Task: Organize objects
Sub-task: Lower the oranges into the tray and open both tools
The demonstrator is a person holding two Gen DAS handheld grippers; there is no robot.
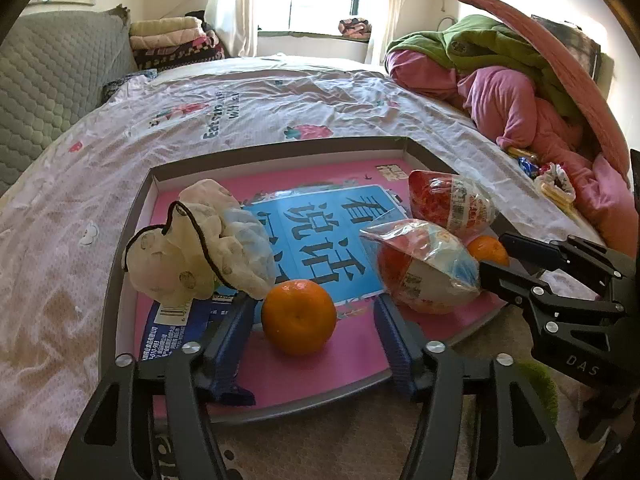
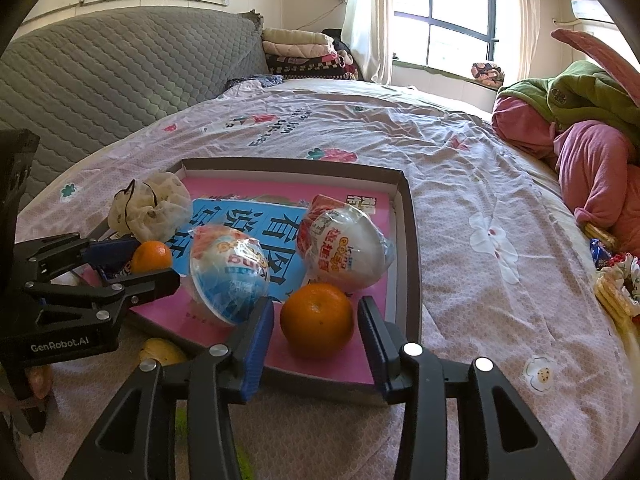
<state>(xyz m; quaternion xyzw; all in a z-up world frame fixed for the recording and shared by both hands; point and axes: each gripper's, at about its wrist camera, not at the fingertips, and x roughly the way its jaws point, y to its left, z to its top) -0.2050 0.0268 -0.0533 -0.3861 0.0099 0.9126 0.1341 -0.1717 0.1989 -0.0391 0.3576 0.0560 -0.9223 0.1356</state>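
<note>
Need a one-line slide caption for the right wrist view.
Open right gripper straddles an orange in the pink-lined tray on the bed.

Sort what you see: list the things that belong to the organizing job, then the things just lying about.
Job:
left orange, between the open left gripper's fingers
right orange, between the open right gripper's fingers
two wrapped toy eggs
cloth pouch
tray

Lying about:
pink and green bedding
folded blankets
grey headboard

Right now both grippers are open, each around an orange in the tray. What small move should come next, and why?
Probably shut the right gripper on its orange: the fruit sits between the open fingers, untouched. The left gripper frames the other orange likewise.
</note>
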